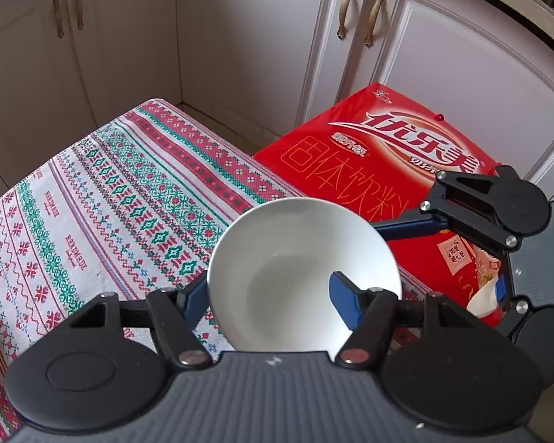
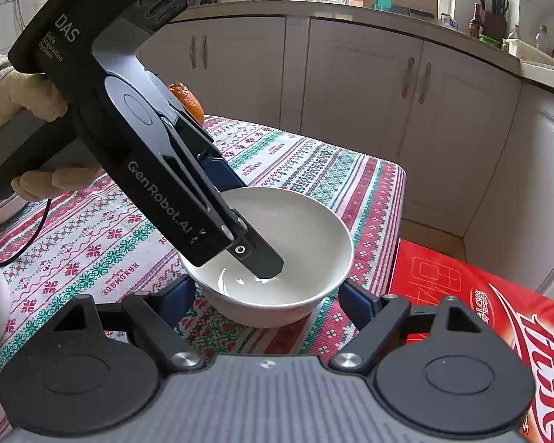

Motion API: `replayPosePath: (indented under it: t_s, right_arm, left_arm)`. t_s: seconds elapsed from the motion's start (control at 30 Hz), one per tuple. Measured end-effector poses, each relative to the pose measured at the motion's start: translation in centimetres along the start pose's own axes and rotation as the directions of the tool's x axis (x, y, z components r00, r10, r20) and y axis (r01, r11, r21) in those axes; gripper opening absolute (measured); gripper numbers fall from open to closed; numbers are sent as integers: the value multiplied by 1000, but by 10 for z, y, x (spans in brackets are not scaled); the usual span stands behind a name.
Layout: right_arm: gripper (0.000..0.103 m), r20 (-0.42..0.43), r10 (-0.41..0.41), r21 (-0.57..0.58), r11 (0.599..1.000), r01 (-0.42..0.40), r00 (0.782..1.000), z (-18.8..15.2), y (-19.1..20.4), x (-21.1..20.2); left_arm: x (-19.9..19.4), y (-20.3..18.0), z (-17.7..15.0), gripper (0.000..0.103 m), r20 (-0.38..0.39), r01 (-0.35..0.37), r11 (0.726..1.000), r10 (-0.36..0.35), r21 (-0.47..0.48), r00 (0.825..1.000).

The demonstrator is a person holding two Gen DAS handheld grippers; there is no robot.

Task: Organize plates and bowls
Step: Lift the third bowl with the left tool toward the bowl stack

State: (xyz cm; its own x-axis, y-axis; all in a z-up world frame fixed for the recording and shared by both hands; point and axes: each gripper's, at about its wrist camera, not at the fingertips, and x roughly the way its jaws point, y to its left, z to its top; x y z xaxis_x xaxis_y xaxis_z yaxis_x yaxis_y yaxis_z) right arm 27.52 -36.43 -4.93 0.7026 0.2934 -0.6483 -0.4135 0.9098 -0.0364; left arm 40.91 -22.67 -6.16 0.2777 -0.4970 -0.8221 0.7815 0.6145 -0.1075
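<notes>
A white bowl (image 2: 277, 258) sits near the corner of the tabletop (image 2: 92, 243), on its patterned cloth, just beside a red carton (image 2: 480, 313) that stands lower, off the edge. The left claw (image 1: 273, 297) comes down steeply over the near wall of the bowl, one finger (image 2: 258, 258) inside reaching toward the bottom and the other outside, narrowed onto that wall; I judge it a pinch meant for lifting by the rim, though I cannot see whether the pads press yet. The right claw (image 2: 267, 301) waits with its fingers spread either side of the bowl's base, touching nothing, perhaps to steady it. A person's hand (image 2: 26, 99) grips the left handle.
</notes>
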Motion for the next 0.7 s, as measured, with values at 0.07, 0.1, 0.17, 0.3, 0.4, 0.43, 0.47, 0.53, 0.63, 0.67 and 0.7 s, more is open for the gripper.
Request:
replayPosePath:
  t_s: [0.07, 0.1, 0.17, 0.3, 0.4, 0.43, 0.47, 0.53, 0.63, 0.67, 0.7]
  right_arm:
    - [88, -3, -2, -3, 1000, 2, 1000, 0, 1, 0]
    - [88, -5, -2, -3, 1000, 2, 1000, 0, 1, 0]
    - [88, -10, 5, 2, 1000, -5, 1000, 0, 1, -1]
    - [88, -14, 21, 11, 1000, -20, 1000, 1, 3, -5]
    - [88, -12, 26, 3, 1000, -26, 1000, 3, 9, -12]
    - [88, -12, 26, -1, 1000, -26, 1000, 3, 11, -15]
    - [88, -11, 24, -7, 1000, -25, 1000, 4, 14, -18]
    - [88, -9, 22, -14, 1000, -22, 1000, 5, 20, -24]
    - [88, 0, 24, -26, 999, -24, 1000, 7, 28, -35]
    - [88, 5, 27, -27, 999, -27, 1000, 7, 31, -39]
    - [88, 8, 31, -27, 999, -30, 1000, 7, 34, -43]
  left_arm:
    - [-1, -1, 0, 67, -3, 1, 1000, -1, 3, 1000]
    - [-1, -1, 0, 67, -5, 3, 1000, -3, 2, 1000]
    - [-2, -1, -1, 67, -10, 5, 1000, -5, 2, 1000]
    - [-6, -4, -5, 67, -19, 6, 1000, -6, -5, 1000]
    - [-14, -8, -8, 67, -18, 6, 1000, -6, -13, 1000]
    - [-18, -9, -10, 67, -14, 6, 1000, -7, -15, 1000]
    - [-22, -10, -12, 66, -11, 3, 1000, -3, -21, 1000]
    - [-30, -12, -15, 61, -6, -7, 1000, 7, -29, 1000]
    - [-44, -15, -20, 56, 4, -8, 999, 9, -37, 1000]
    - [-49, -17, -22, 56, 9, -12, 999, 12, -36, 1000]
    - [-53, -19, -24, 56, 11, -17, 999, 17, -32, 1000]
